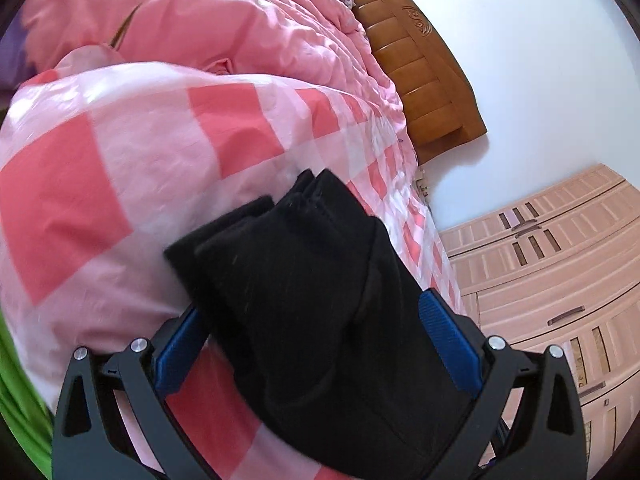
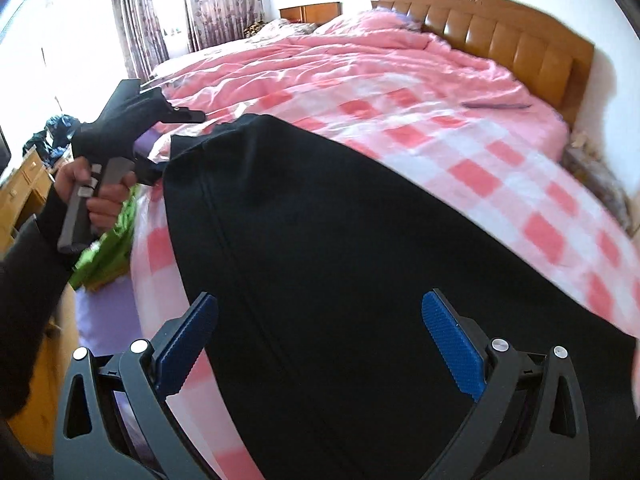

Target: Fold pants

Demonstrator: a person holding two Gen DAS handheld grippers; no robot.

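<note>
On the near part of a bed spread with a pink-and-white checked sheet [image 2: 472, 152], a pair of black fabric pants [image 2: 320, 248] is laid out flat, one end reaching toward the left edge of the mattress and the other running out of view at the lower right. The right gripper [image 2: 320, 344] is held just above the dark cloth with its blue ribbed pads [image 2: 452, 344] spread wide and nothing clamped between them. The left gripper [image 1: 316, 344] is seen in its own camera with the blue pads likewise well apart, a bunched, layered end of the pants lying between and over them; whether the cloth is actually pinched cannot be told. From the right wrist view that left tool is seen at the left end of the pants, gripped by a hand [image 2: 96, 196] in a dark sleeve. Beyond the pants much open checked sheet is left, bounded farther back by a rumpled pink quilt [image 2: 340, 60] and a brown wooden headboard [image 2: 500, 36]. A green cloth [image 2: 108, 252] hangs by the left bed edge. A pale wooden wardrobe [image 1: 552, 280] is seen against a white wall, and patterned curtains [image 2: 192, 8] by a bright window.
</note>
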